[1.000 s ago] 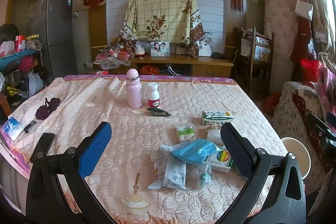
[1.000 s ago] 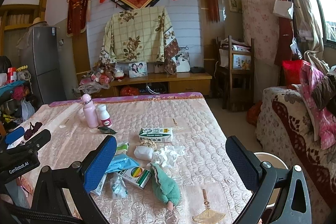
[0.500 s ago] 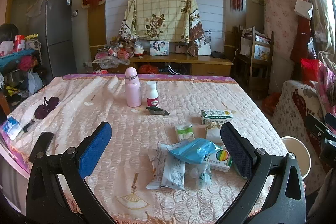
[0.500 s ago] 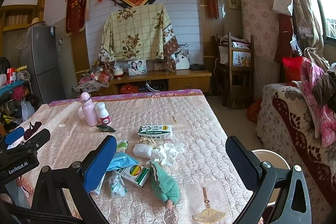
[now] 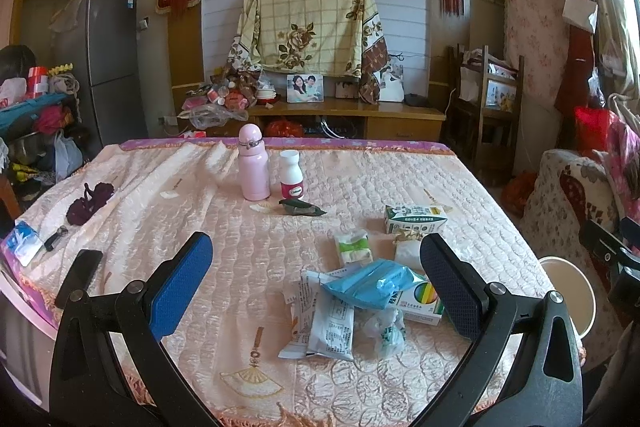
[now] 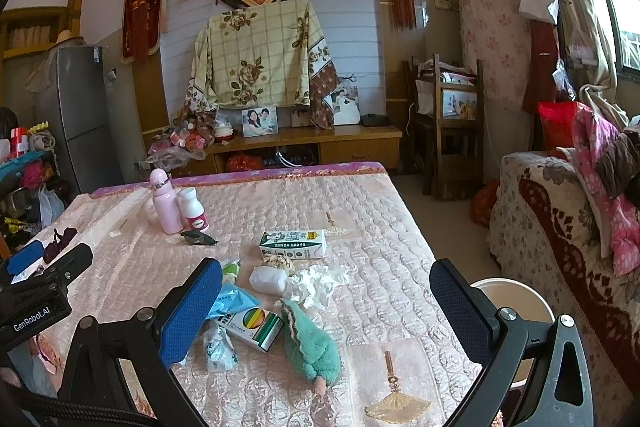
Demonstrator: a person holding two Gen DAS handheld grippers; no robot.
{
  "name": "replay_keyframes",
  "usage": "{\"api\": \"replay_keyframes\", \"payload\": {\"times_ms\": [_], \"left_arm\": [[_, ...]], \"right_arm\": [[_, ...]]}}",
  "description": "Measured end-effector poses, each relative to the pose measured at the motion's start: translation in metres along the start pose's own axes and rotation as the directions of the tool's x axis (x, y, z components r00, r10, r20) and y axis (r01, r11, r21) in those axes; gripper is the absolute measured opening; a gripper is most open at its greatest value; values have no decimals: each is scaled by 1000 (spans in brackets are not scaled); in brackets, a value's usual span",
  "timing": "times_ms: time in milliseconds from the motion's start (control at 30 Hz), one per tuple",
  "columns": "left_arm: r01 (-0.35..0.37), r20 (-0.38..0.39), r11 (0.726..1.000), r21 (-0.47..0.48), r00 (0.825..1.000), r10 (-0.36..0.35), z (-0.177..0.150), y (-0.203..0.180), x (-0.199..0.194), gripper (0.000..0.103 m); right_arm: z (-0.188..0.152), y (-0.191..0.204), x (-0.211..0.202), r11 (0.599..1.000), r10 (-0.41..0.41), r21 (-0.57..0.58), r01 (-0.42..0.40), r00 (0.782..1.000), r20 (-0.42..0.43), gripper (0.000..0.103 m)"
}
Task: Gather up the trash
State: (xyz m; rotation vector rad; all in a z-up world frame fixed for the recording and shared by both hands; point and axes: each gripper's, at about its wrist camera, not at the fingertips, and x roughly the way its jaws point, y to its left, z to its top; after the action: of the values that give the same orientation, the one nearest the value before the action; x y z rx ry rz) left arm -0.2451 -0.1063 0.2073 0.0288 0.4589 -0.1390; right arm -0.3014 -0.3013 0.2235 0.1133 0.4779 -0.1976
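At lower left of the right wrist view, "GenRobot.AI" reads on the left gripper (image 6: 24, 263), spread wide like the right gripper (image 6: 326, 301), neither grasping anything; trash wrappers (image 5: 332, 319) lie lower centre on the quilted table (image 5: 160, 227).

On the quilted table (image 5: 224, 227) we count two upright containers at the far side, one pink bottle (image 5: 253, 166) and one small white bottle (image 5: 291, 174), with one dark wrapper (image 5: 301, 207) lying just near of them. In the nearer litter we count one green-and-white carton (image 6: 292, 244), one box with rainbow stripes (image 6: 256, 327), one blue packet (image 5: 370, 283), two white printed packets (image 5: 320, 319), one crumpled tissue (image 6: 320, 282) and one green plush toy (image 6: 310, 345). On the floor to the right we see one pale bucket (image 6: 516, 301).
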Motion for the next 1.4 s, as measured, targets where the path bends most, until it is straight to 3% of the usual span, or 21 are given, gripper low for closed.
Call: {"api": "replay_keyframes", "payload": {"times_ms": [1400], "left_arm": [[-28, -113, 1000, -13, 993, 26, -9, 9, 51, 103]], "right_arm": [[-19, 5, 54, 999, 45, -7, -47, 987, -151, 103]]}}
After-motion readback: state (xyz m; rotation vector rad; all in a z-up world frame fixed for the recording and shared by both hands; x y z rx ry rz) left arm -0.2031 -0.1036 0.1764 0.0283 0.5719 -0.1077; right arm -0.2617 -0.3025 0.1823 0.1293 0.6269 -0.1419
